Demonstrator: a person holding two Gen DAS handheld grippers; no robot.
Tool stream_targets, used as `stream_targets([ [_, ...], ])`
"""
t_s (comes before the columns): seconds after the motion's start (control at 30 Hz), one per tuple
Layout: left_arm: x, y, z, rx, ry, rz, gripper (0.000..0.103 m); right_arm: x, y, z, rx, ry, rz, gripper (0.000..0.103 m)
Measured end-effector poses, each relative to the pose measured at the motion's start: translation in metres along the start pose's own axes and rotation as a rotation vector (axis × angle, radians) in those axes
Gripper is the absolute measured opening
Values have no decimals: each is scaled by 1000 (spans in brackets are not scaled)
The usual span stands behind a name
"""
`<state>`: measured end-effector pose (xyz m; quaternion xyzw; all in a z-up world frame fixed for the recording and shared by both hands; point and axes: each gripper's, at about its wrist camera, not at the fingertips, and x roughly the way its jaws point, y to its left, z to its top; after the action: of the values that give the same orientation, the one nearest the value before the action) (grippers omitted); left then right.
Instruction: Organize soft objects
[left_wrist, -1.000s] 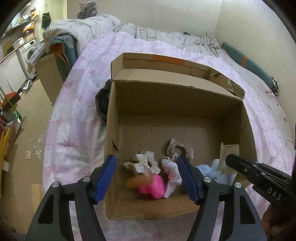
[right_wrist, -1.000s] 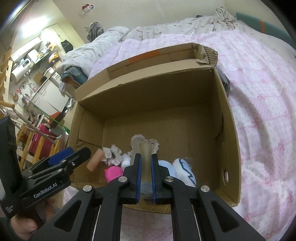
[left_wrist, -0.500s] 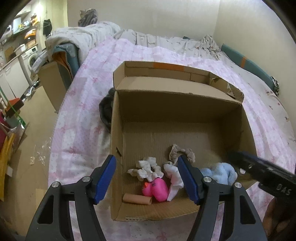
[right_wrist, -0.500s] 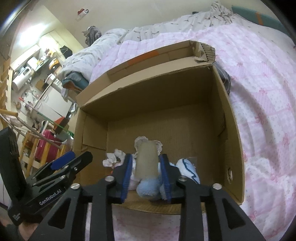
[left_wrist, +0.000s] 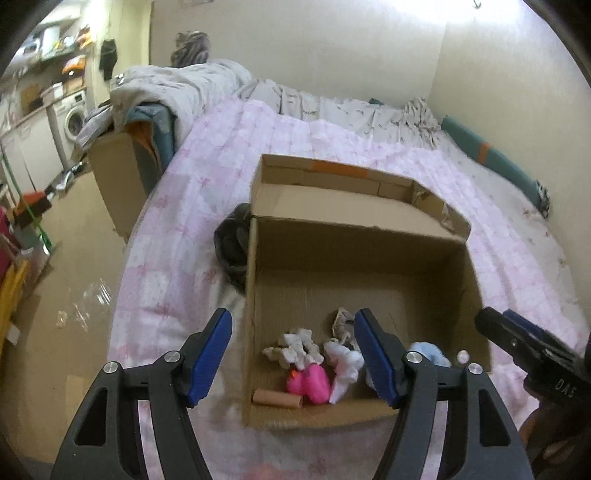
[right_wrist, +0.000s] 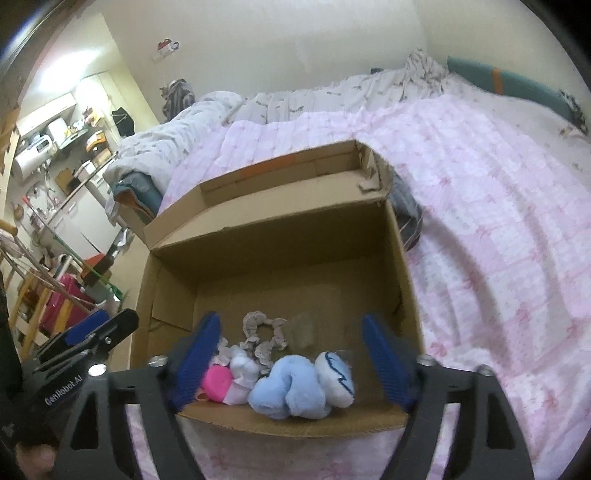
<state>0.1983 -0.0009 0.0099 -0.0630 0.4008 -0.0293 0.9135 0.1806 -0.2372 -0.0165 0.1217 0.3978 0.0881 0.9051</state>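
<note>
In the box (right_wrist: 402, 280) on the bed (right_wrist: 498, 229) | soft toys (right_wrist: 288, 391) lie inside | right hand-held gripper (right_wrist: 291, 363) opening, holds nothing | left hand-held gripper (left_wrist: 295, 354) released | sorting looks nearly done

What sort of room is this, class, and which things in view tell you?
Most likely a bedroom in a home: a bed with a pink quilt, rumpled grey bedding, and a washing machine in the adjoining space.
</note>
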Motion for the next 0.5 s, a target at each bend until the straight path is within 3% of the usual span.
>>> stream_targets([
  [0.17, -37, 15, -7, -33, -49, 10, 66, -32, 5, -2, -34, -43, 1, 103],
  [0.4, -71, 18, -25, -7, -75, 19, 66, -73, 2, -13, -11, -82, 19, 103],
  [0.43, -77, 17, -28, 6, -89, 37, 70, -79, 3, -16, -24, -97, 18, 103],
  [0.5, -88, 15, -36, 28, -127, 86, 87, -90, 7, -24, -67, -136, -6, 103],
])
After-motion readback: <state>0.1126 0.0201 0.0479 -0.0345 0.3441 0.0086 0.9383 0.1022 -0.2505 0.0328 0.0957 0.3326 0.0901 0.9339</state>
